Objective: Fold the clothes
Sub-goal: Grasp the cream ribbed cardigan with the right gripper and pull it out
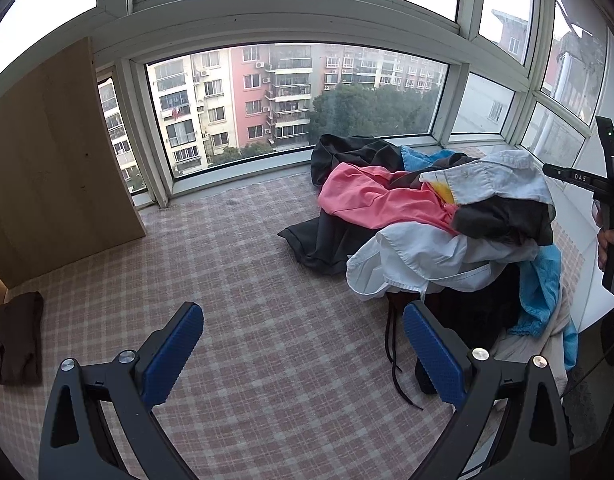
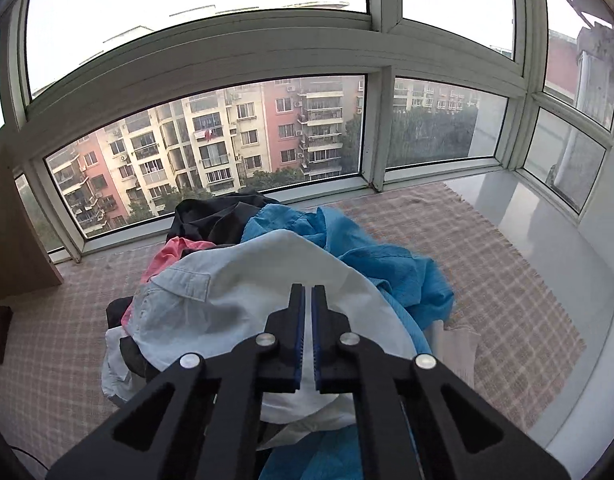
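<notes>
Where clothes pile (image 1: 439,216) ends, bare checked cloth (image 1: 235,264).

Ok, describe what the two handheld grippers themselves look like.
Both are matte black, angular frames with triangular cut-outs and silver round bolts. The left gripper has blue textured pads on its fingers; the right gripper shows thin blue pad edges. Its body carries white "DAS" lettering and a green light.
</notes>
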Demonstrator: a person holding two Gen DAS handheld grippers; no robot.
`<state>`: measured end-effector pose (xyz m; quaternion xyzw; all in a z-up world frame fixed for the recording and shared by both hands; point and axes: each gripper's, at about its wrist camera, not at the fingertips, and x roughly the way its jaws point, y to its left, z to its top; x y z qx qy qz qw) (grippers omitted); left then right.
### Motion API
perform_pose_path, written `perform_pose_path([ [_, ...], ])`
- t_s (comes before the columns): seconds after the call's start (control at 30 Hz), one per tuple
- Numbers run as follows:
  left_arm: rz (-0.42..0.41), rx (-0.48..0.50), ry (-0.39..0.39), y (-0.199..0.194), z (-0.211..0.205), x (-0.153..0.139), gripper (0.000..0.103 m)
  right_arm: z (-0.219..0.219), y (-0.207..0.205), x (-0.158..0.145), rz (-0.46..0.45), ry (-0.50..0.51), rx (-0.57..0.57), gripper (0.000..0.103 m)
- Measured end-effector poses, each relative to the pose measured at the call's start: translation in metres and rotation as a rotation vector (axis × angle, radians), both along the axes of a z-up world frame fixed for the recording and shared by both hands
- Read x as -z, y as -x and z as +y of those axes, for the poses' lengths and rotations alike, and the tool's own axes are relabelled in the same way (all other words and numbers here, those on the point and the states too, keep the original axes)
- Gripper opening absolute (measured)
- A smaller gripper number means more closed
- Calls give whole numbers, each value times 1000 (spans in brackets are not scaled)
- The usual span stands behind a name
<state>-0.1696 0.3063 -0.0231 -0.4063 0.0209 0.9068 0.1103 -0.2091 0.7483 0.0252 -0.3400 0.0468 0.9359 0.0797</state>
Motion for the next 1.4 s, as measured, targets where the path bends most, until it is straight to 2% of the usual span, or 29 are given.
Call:
perform_pose_path([
  [0.07,-1,-5,-7,1,-3,0,101,13,-3,-1,-61,-33,34,4],
  [0.13,-4,-7,-14,1,-5,1,101,5,-8,1,-90,-57,4,7],
  [0.17,-6,-5,-18,1,-5,2,101,0,-11,3,-102,-67,-13,19],
  [0.2,-8,-3,-21,1,-5,3,101,-7,-13,5,-112,-56,-41,46],
  [0.27,-15,3,-23,2,-3,4,101,-25,-14,12,-124,-39,-106,74],
  [0.33,-18,16,-26,1,1,4,101,-43,-9,24,-138,-66,-160,74],
  [0.43,-11,36,-20,-3,6,2,101,-61,10,49,-204,-126,-192,74],
  [0.47,-5,39,-14,-4,6,1,101,-60,15,55,-212,-105,-203,73],
  [0.53,4,42,-4,-7,6,0,101,-57,24,64,-223,-47,-224,41],
  [0.57,5,37,-3,-8,5,-1,101,-52,26,62,-215,-13,-214,19],
  [0.6,4,32,-3,-8,3,-1,101,-43,26,55,-195,22,-194,14],
  [0.67,1,18,-5,-8,-1,-1,101,-24,24,38,-141,34,-141,11],
  [0.8,-3,4,-11,-8,-8,1,101,32,13,8,-44,102,21,10],
  [0.9,-9,5,-18,-8,-9,3,101,78,8,8,-53,128,189,10],
  [0.93,-11,9,-19,-8,-8,4,101,86,8,13,-95,76,238,10],
  [1.0,-15,18,-21,-8,-6,5,101,91,8,22,-183,-100,332,12],
  [1.03,-15,24,-19,-8,-5,6,101,94,0,23,-176,-89,339,13],
  [1.07,-15,29,-17,-9,-4,6,101,97,-8,22,-163,-61,341,19],
  [1.1,-15,33,-15,-9,-3,7,101,100,-16,22,-149,-33,342,31],
  [1.17,-19,37,-11,-9,-1,8,101,99,-30,21,-130,32,315,45],
  [1.23,-25,41,-11,-8,0,9,101,89,-41,22,-122,108,249,47],
  [1.33,-28,44,-16,-8,1,10,101,59,-54,28,-123,136,142,48],
  [1.4,-29,50,-19,-9,2,10,101,47,-57,38,-135,202,84,53],
])
